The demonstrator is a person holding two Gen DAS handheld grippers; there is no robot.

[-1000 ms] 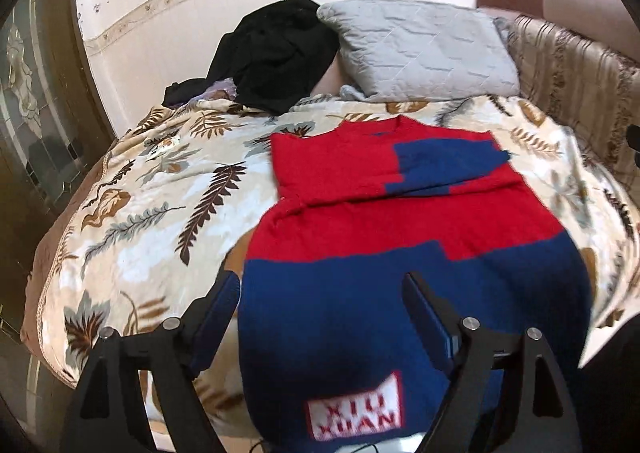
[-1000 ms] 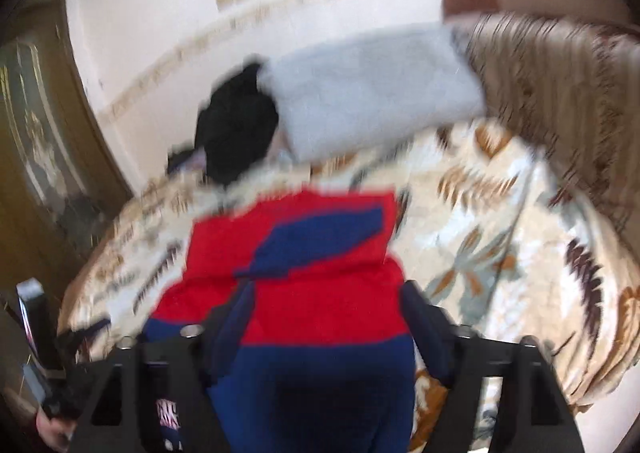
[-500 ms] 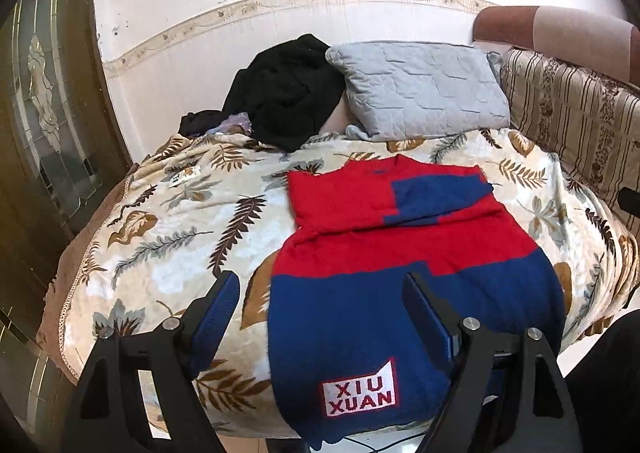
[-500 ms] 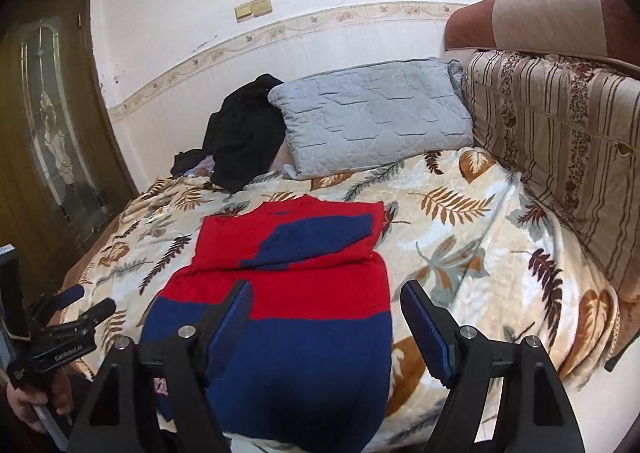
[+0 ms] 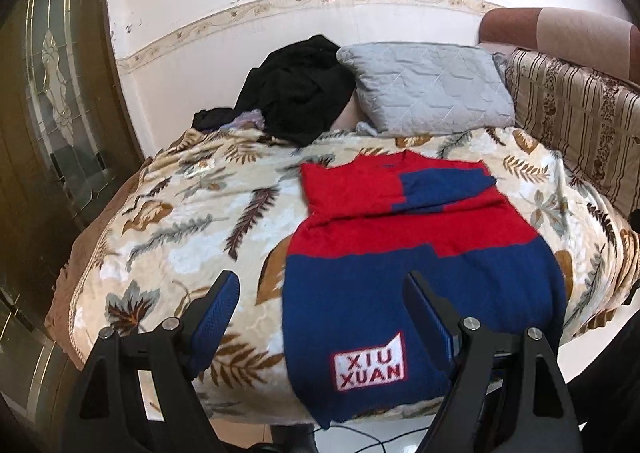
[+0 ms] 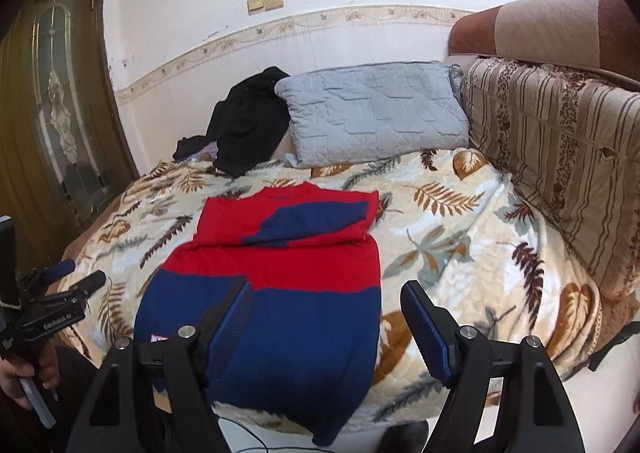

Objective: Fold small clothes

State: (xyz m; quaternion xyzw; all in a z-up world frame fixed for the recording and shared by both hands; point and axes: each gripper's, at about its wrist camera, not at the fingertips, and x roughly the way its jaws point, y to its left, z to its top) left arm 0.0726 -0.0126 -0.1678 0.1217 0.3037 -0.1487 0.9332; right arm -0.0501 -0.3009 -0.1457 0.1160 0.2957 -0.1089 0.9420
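Observation:
A red and blue knit sweater [image 5: 404, 245] lies flat on the leaf-print bed cover [image 5: 168, 229], sleeves folded across its chest, a white "XIU XUAN" patch near the hem. It also shows in the right wrist view [image 6: 288, 277]. My left gripper [image 5: 320, 309] is open and empty, held above the hem at the bed's near edge. My right gripper [image 6: 324, 317] is open and empty above the sweater's lower right part. The left gripper also shows at the left of the right wrist view [image 6: 60, 285].
A grey quilted pillow [image 5: 428, 93] and a black garment pile [image 5: 296, 93] lie at the bed's far end against the wall. A striped sofa back [image 6: 560, 149] borders the bed on the right. A glass-panelled door [image 5: 52, 101] stands on the left.
Both grippers have pulled back and up from the sweater, so more of the bed and wall shows. The sweater has not moved. Both grippers stay open.

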